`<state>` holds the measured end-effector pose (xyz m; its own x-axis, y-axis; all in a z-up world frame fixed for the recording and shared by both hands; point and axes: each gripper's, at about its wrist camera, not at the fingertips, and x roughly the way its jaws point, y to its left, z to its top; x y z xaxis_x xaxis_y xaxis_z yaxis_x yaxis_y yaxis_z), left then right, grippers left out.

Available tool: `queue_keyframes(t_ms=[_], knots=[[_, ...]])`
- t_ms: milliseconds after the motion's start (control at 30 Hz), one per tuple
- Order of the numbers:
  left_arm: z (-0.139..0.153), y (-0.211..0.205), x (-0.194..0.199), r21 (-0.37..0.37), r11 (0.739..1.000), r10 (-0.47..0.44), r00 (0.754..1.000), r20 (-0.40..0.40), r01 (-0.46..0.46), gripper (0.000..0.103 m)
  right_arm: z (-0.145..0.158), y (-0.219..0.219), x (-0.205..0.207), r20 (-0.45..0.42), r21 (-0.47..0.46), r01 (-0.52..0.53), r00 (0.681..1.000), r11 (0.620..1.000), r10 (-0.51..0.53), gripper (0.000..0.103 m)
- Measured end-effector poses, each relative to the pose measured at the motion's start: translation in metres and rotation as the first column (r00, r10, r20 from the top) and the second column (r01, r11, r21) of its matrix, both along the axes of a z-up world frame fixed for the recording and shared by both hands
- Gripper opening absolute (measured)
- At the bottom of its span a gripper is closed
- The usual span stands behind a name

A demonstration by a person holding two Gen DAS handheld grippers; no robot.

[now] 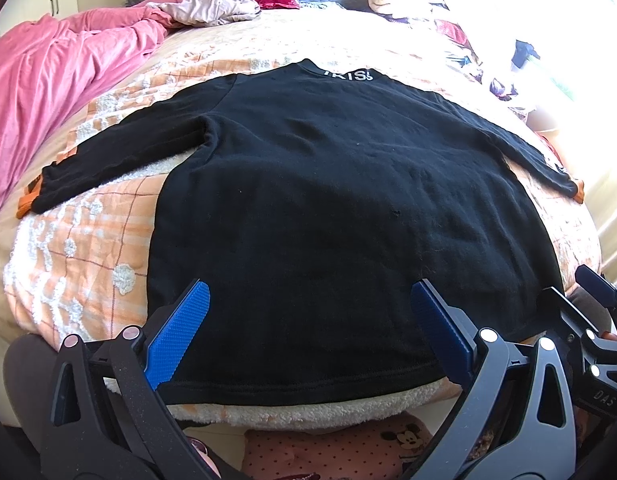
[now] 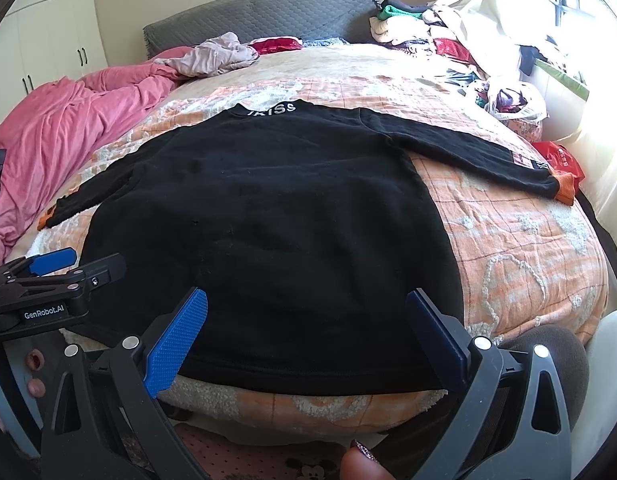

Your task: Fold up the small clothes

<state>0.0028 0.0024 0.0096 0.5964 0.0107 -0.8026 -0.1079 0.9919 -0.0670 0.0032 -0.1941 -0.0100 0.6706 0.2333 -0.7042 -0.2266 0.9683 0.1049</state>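
Observation:
A small black long-sleeved top [image 1: 328,208] [image 2: 276,232] lies flat, back up, on the bed, both sleeves spread out, white letters on the collar at the far end, orange cuffs [image 1: 26,200] [image 2: 566,190]. My left gripper [image 1: 308,292] hovers open over the hem at its left part, blue pads wide apart, nothing held. My right gripper [image 2: 306,300] is open too, over the hem's right part. The left gripper's fingers [image 2: 56,262] show at the left edge of the right wrist view.
The bed carries an orange checked fleece blanket [image 2: 520,248] [image 1: 80,248]. A pink duvet [image 1: 48,80] is bunched on the left. A clothes pile [image 2: 428,24] sits by the grey headboard [image 2: 268,12], a red bag [image 2: 560,158] near the right cuff. A patterned garment [image 1: 328,452] lies below the bed edge.

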Motion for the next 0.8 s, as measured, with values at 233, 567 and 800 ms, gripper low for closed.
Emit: queue_keyframes(t_ms=[233,567,800], knots=[[0.002,0.003,0.01,0.006,1.0,0.002,1.0,0.009,-0.002,0.095,0.002,0.002,0.005,-0.001,0.001,0.001,1.0,1.0,-0.001,0.099],[0.003,0.009,0.03,0.006,1.0,0.006,1.0,0.021,-0.006,0.095,0.009,0.006,0.029,0.012,0.005,0.011,1.0,1.0,-0.011,0.099],[0.003,0.013,0.049,0.013,1.0,0.018,0.999,0.026,-0.018,0.095,0.014,0.001,0.06,0.017,0.01,0.037,0.999,0.999,-0.037,0.099]])
